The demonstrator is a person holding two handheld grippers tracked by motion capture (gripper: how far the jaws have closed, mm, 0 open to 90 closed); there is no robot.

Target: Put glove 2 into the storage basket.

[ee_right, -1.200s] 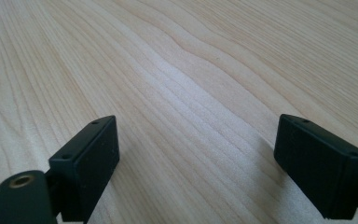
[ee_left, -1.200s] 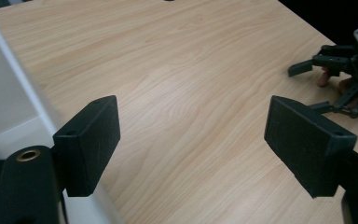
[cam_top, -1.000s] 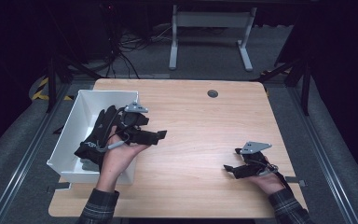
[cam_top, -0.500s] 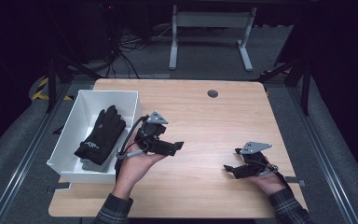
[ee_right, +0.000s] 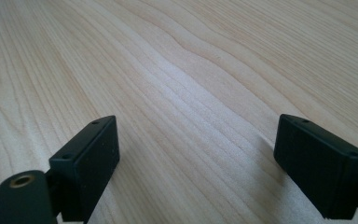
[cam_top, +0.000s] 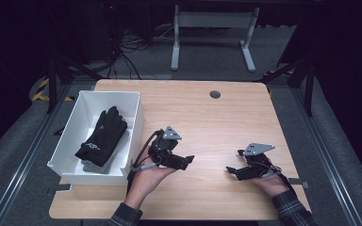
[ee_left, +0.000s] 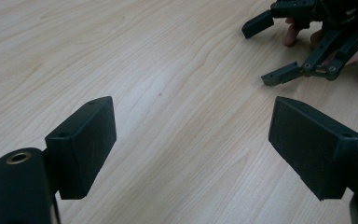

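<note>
One wooden table (cam_top: pixel 202 117) takes up most of the high view, its pale grain bare across the middle and right. At about nine o'clock on it stands a white bin (cam_top: pixel 133 117), long and open-topped, with its left wall out past the table's left edge. Inside the bin lies a black glove (cam_top: pixel 101 136) with white lettering near the cuff, fingers pointing toward twelve o'clock; it rests on top of a grey item that I cannot identify. A small dark round grommet (cam_top: pixel 215 94) sits in the tabletop near twelve o'clock, well apart from everything else.

Two grippers are over the front half of the table. At around seven o'clock, just beside the bin's right wall but outside it, is the left gripper (cam_top: pixel 185 161), held in a hand whose palm faces up, jaws aimed toward three o'clock. In the left gripper view its jaws stand wide apart with nothing but bare wood between them, and the right gripper (ee_left: pixel 272 51) shows at one o'clock of that view, a fingertip of the person's hand visible behind it.

At about five o'clock in the high view, the right gripper is low over the wood, jaws aimed toward nine o'clock, facing the left one. In the right gripper view its jaws are likewise spread wide, empty, with only wood grain between them. A plaid sleeve (cam_top: pixel 290 212) covers that forearm.
</note>
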